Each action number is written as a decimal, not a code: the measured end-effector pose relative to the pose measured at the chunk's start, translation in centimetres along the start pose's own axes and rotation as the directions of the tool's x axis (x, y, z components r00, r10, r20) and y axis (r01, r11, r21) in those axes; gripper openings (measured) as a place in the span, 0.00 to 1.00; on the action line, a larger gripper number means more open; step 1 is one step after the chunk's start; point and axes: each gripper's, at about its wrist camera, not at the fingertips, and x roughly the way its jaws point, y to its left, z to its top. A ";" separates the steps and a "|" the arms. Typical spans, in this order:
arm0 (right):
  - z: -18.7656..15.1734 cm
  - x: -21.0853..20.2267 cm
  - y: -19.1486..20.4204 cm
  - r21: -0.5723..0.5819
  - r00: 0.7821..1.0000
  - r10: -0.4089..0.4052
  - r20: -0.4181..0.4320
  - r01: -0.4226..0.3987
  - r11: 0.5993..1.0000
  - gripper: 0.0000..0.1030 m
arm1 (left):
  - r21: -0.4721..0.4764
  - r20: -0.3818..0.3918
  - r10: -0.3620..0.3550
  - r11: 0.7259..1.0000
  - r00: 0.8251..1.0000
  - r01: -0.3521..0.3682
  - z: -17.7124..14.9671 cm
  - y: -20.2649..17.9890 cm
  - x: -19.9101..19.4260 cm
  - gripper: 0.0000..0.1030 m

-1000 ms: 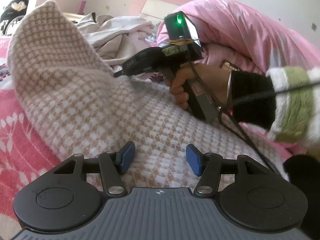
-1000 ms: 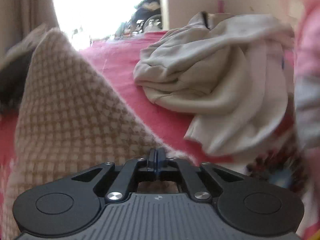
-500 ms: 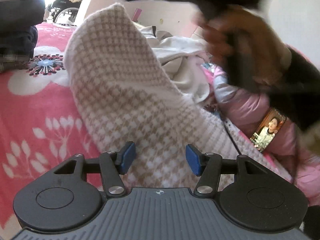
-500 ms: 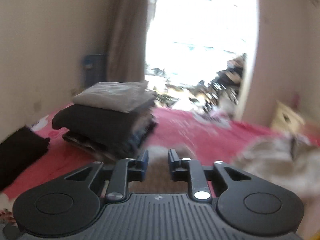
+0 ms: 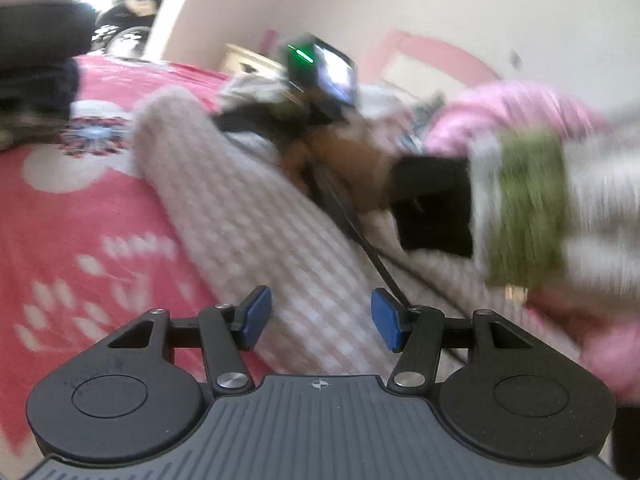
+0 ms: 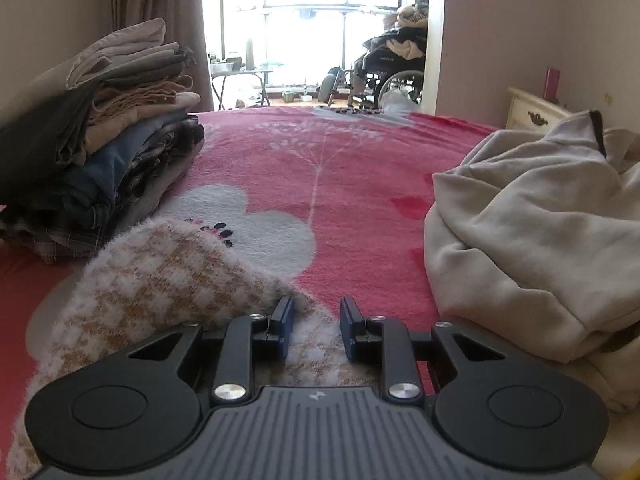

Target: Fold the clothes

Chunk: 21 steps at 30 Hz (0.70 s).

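Over the checked knit [image 6: 160,280], both grippers' fingers [image 6: 285,320] stand apart, grasping nothing.

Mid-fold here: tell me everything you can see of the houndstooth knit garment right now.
The houndstooth knit garment is a fuzzy, thick-looking knit in a tan-and-white check. It lies on the pink floral bedspread in a long folded hump with a rounded end near the stack of folded clothes. It runs under both grippers: the right gripper has its jaws apart just over the cloth, and the left gripper is open above it. Neither grips it. Sleeves and collar do not show.
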 end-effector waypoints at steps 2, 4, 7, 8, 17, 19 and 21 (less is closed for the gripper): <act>-0.2 0.6 0.1 0.007 1.000 0.004 0.010 -0.004 1.000 0.25 | -0.072 0.053 0.026 0.997 0.998 -0.023 1.7 2.3 -0.9 0.54; -0.4 0.2 -0.4 0.026 1.000 0.017 0.021 -0.017 0.999 0.25 | -0.101 0.102 0.079 0.993 0.992 -0.069 3.8 4.5 -1.1 0.54; -0.4 -0.2 -1.3 0.076 0.998 0.054 0.029 -0.056 0.996 0.26 | -0.086 0.164 0.125 0.990 0.979 -0.112 7.4 6.9 0.4 0.54; -0.5 -0.2 -1.6 0.090 0.997 0.064 0.032 -0.067 0.994 0.26 | -0.069 0.173 0.130 0.990 0.976 -0.120 8.6 7.4 1.3 0.53; -1.4 -0.6 -2.9 0.172 0.991 0.110 0.077 -0.121 0.978 0.26 | 0.217 0.168 0.129 0.962 0.977 -0.165 12.7 6.0 11.7 0.30; -1.6 -0.5 -3.4 0.204 0.989 0.125 0.082 -0.140 0.969 0.25 | 0.287 0.189 0.159 0.935 0.969 -0.209 11.8 6.2 12.5 0.29; -1.8 -0.5 -4.0 0.235 0.987 0.136 0.085 -0.152 0.960 0.24 | 0.323 0.191 0.188 0.915 0.963 -0.242 11.2 6.6 12.6 0.28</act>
